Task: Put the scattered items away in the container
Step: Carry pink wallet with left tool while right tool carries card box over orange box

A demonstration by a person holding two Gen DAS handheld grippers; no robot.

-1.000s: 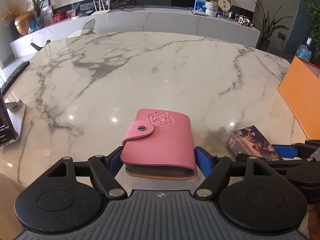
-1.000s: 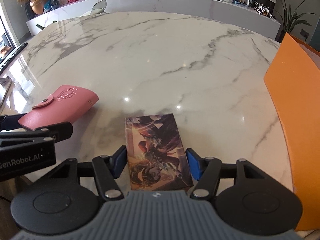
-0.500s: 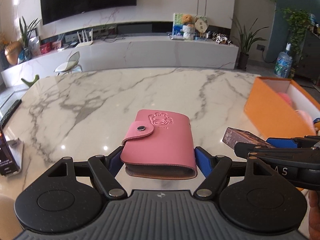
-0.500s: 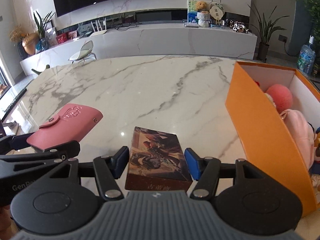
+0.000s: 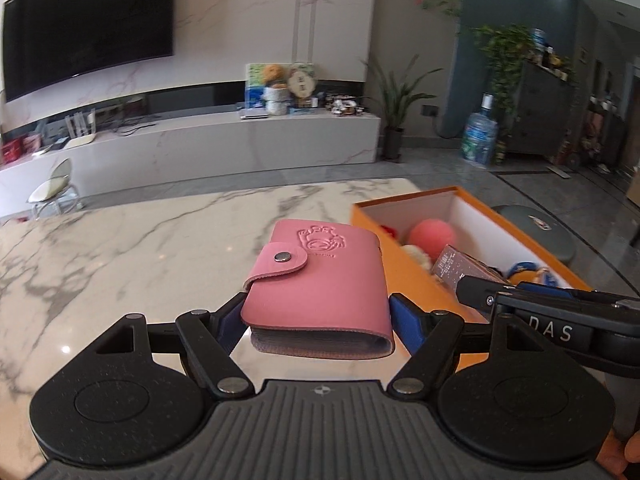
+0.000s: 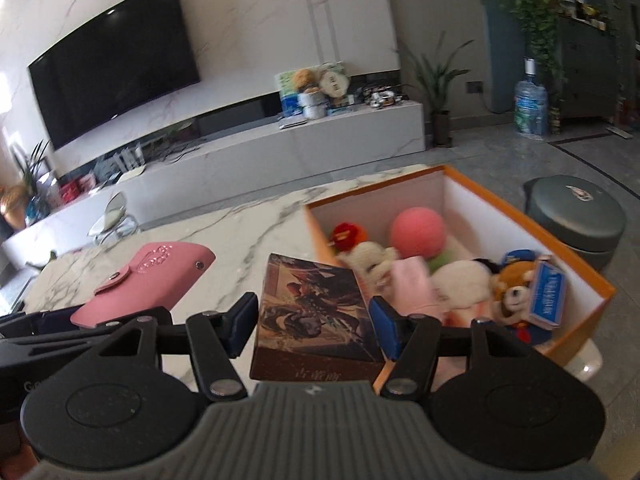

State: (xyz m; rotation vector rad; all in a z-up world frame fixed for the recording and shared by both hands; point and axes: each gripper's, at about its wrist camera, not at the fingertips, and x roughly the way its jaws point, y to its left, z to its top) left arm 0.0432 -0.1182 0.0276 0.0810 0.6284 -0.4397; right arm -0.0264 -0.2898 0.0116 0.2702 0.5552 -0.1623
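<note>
Left wrist view: left gripper [image 5: 316,310] clamping a pink card wallet [image 5: 320,280] by its 2 long sides, snap flap facing up, carried above the marble table [image 5: 120,248] with its far edge just beside the near wall of the orange box [image 5: 404,268]. Sitting open on the table's right part, the box showing white inner walls, a pink ball [image 5: 432,236] and other soft toys inside. Reaching in from the right, the right gripper [image 5: 480,292] holding a printed card box [image 5: 460,266] over the orange box's near wall. Standing on the floor beyond, a grey stool [image 5: 536,232].

Right wrist view: right gripper [image 6: 314,320] closing its blue pads on both sides of the printed card box [image 6: 316,308], held level and off the table [image 6: 240,232], its far right corner overlapping the near left corner of the orange box [image 6: 592,276]. Filling that box: the pink ball [image 6: 418,232], a red toy [image 6: 348,236], white plush pieces, a brown plush dog [image 6: 516,284] and a small blue pack [image 6: 548,296]. At the left, the pink card wallet [image 6: 148,284] gripped by the left gripper [image 6: 80,320], tilted up and clear of the table.
</note>
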